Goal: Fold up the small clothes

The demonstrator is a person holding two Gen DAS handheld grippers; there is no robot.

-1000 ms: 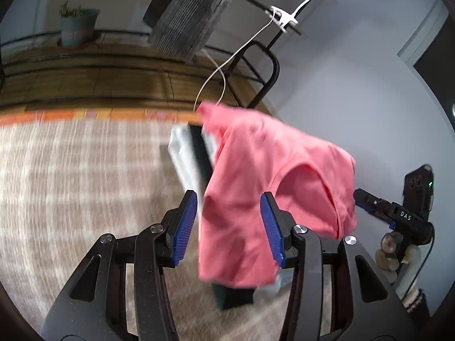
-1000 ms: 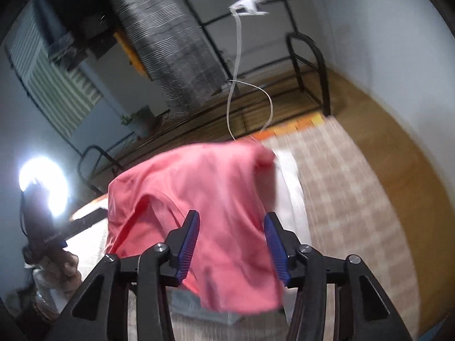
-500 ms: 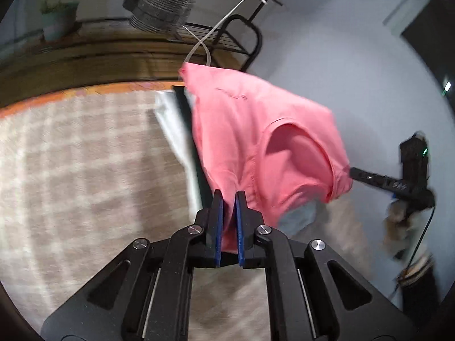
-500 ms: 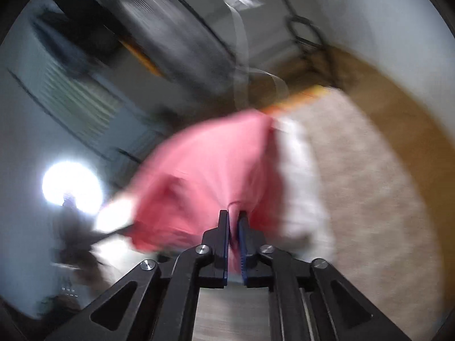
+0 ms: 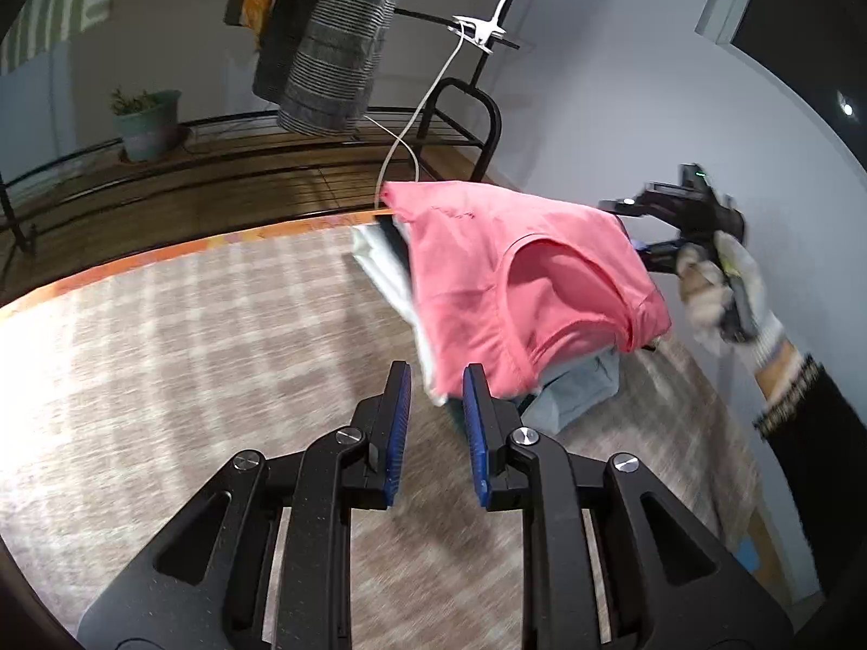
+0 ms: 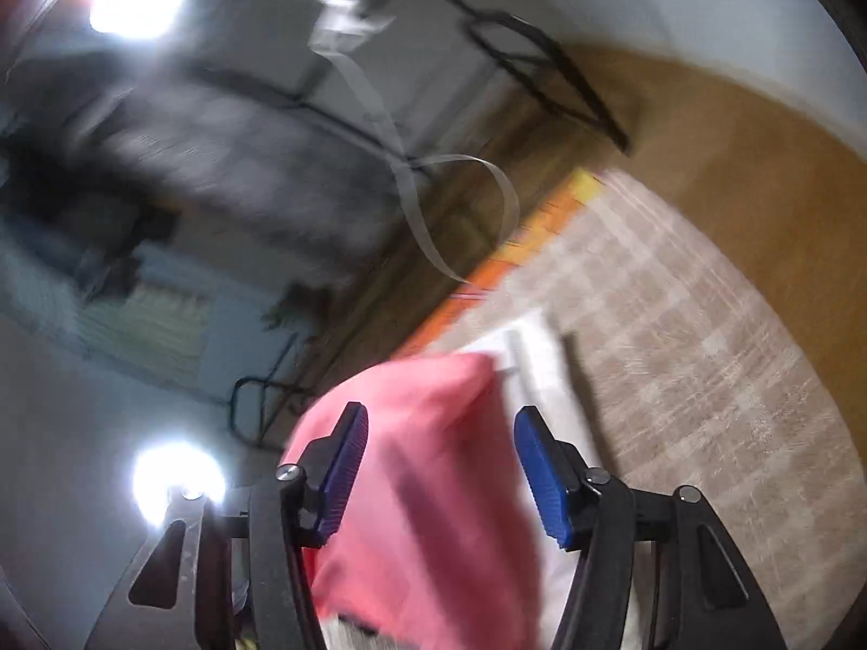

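**Pink garment lies on the pile, both grippers open**

The folded pink cotton garment (image 5: 487,265) lies on top of a small pile of folded clothes (image 5: 582,384), where white and pale blue-grey pieces show under it. The pile rests on a beige checked woven mat (image 5: 189,352) with an orange edge.

The left gripper (image 5: 436,379) is just in front of the near edge of the pile. Its blue ribbed fingers (image 5: 398,422) have just been opening and now stand a little apart. Nothing is between them; the pink cloth is just beyond the tips and they do not press it.

The right gripper (image 6: 439,433) is over the pink garment (image 6: 422,487). Its fingers (image 6: 539,476) have also just been opening and stand wide apart. The cloth shows in the gap between them, but they do not press on it. This view is blurred.

In the left wrist view, the person's right hand in a white knitted glove (image 5: 726,281) holds the right gripper beside the pile. Behind the mat there is a black metal rack (image 5: 460,103), a grey striped cloth (image 5: 336,43) hanging over it, a white cable (image 5: 433,86) with a clip, and a green pot with a plant (image 5: 146,124).
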